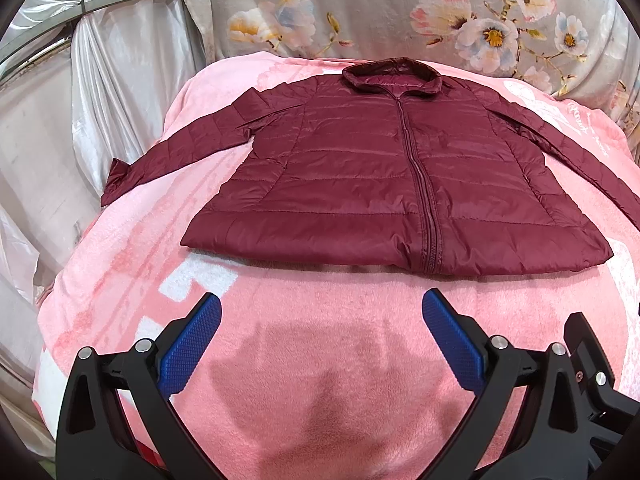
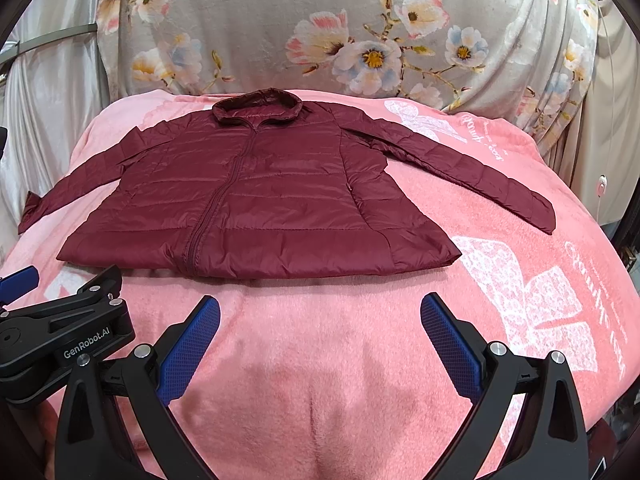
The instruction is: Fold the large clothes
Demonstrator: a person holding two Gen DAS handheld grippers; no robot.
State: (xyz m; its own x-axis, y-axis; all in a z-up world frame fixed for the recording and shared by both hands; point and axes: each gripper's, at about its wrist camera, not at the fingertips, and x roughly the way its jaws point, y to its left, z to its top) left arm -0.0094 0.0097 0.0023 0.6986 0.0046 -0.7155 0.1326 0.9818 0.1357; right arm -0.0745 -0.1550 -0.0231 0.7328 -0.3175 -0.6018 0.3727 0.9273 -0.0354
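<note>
Left gripper [image 1: 321,312] and right gripper [image 2: 320,312]: blue-padded fingers [image 1: 192,344] spread wide, holding nothing, hovering over pink blanket [image 2: 320,360]. Just ahead of both sets of fingers, a maroon quilted jacket [image 2: 256,200] lies flat, zipped, hem nearest the fingers, collar farthest. Both sleeves spread out sideways. Beyond the collar, floral fabric [image 2: 340,32] rises; pale satin drape [image 1: 100,80] hangs off left.

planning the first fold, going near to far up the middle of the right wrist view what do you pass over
right gripper, open → bare pink blanket → hem of the maroon jacket → its zipped front → its collar → floral fabric behind the bed
</note>
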